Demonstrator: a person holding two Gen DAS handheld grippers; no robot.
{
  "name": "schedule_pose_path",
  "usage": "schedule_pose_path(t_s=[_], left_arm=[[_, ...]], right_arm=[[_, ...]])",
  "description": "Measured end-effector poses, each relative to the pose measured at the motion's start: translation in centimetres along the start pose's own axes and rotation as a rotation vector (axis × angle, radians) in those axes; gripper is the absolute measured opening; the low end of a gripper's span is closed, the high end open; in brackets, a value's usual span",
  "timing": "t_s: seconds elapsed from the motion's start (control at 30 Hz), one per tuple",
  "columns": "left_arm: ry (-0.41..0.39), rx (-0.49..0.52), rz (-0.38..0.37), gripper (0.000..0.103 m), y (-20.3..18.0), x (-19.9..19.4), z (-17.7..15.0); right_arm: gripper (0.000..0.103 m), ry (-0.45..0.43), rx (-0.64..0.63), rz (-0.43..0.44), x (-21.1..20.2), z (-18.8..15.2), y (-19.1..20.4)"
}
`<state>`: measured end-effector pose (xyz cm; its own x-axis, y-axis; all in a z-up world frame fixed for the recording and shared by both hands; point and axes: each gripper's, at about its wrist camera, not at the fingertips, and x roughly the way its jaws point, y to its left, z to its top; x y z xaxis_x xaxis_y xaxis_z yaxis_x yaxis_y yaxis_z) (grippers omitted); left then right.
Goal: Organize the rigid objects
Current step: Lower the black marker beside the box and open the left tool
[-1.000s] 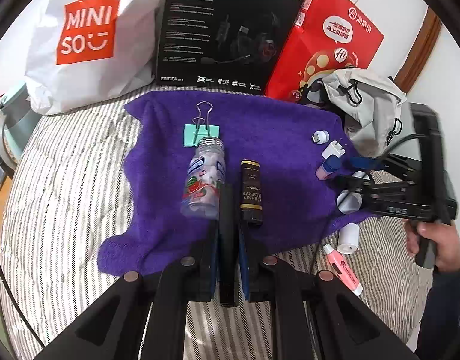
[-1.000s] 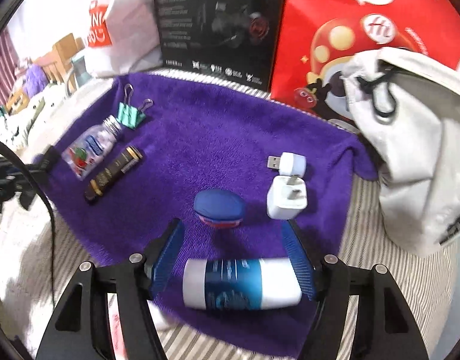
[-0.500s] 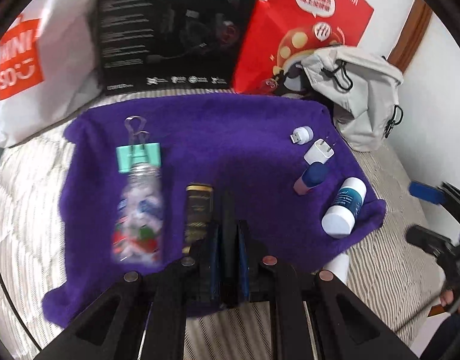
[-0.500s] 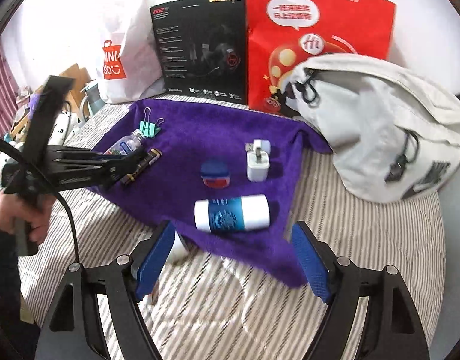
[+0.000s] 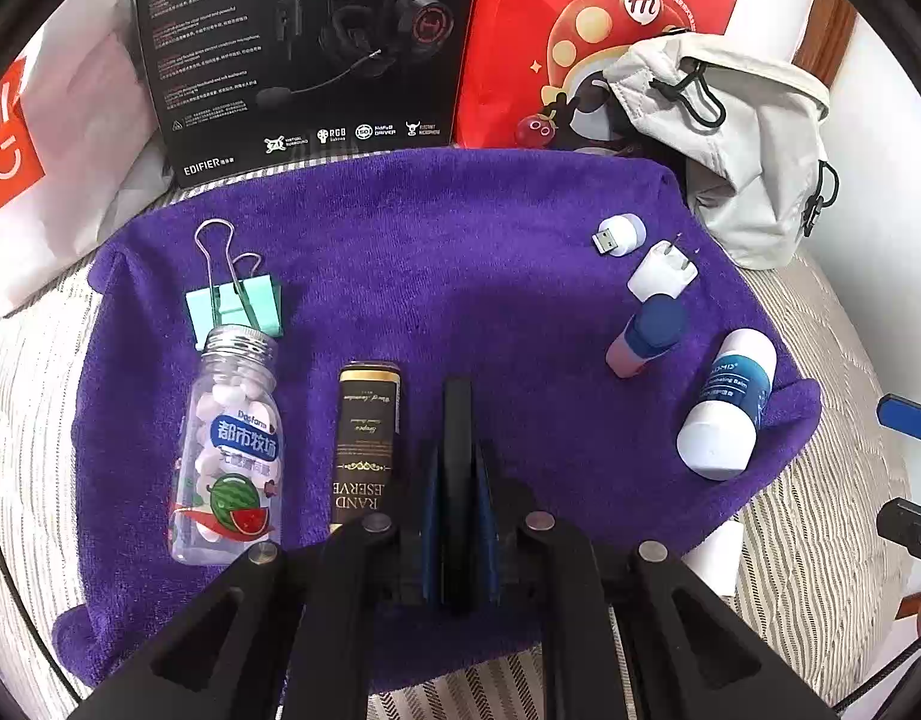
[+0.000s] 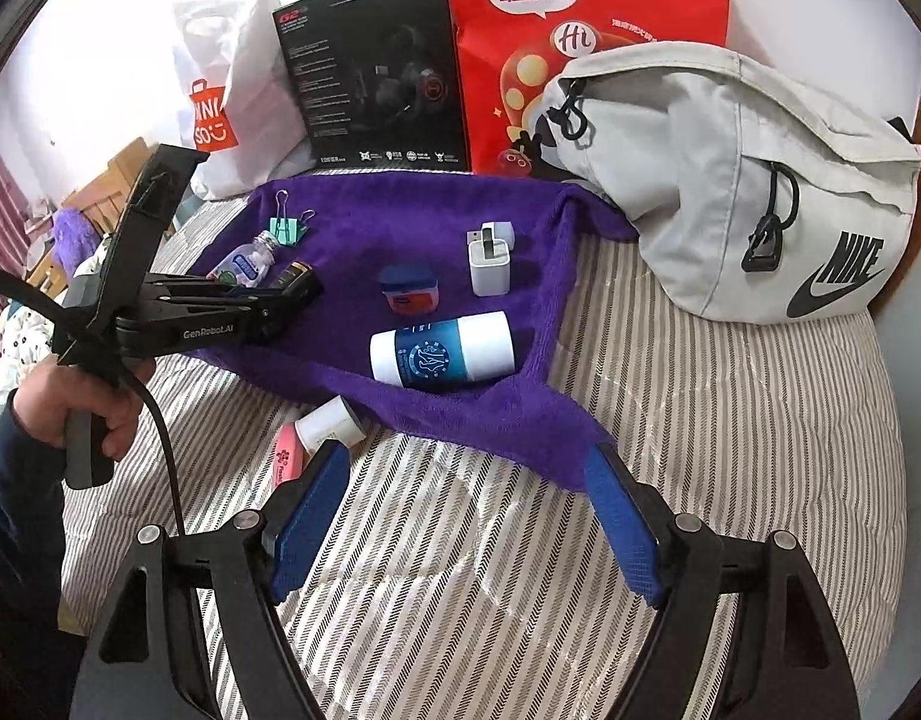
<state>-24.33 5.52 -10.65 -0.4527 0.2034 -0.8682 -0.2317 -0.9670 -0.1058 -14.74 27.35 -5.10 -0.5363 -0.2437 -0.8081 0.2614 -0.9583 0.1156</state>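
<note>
In the left wrist view, the left gripper (image 5: 457, 420) fills the lower centre of the frame, its jaws pressed together around a slim black bar (image 5: 457, 480) over the purple towel (image 5: 436, 264). On the towel at left lie a mint bottle (image 5: 232, 450), a green binder clip (image 5: 235, 306) touching its cap, and a dark gold-trimmed box (image 5: 364, 438) just beside the gripper. At right sit a USB plug (image 5: 621, 235), a white charger (image 5: 661, 273), a blue-capped jar (image 5: 646, 339) and a blue-and-white bottle (image 5: 727, 414). In the right wrist view, the right gripper (image 6: 460, 516) hangs with jaws spread wide and empty over the striped bed (image 6: 700, 450), near the towel's lower corner; a pink tube (image 6: 286, 462) and a white tube (image 6: 331, 423) lie off the towel at lower left.
</note>
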Motion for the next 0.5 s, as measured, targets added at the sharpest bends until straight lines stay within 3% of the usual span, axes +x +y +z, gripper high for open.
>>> schedule_pose_path(t_s=[0.2, 0.5], left_arm=[[0.003, 0.018, 0.018, 0.012, -0.38, -0.1, 0.21], [0.02, 0.028, 0.019, 0.023, -0.66, -0.85, -0.34]], right_arm=[[0.08, 0.005, -0.009, 0.014, -0.04, 0.07, 0.47], [0.08, 0.026, -0.002, 0.016, -0.12, -0.78, 0.64]])
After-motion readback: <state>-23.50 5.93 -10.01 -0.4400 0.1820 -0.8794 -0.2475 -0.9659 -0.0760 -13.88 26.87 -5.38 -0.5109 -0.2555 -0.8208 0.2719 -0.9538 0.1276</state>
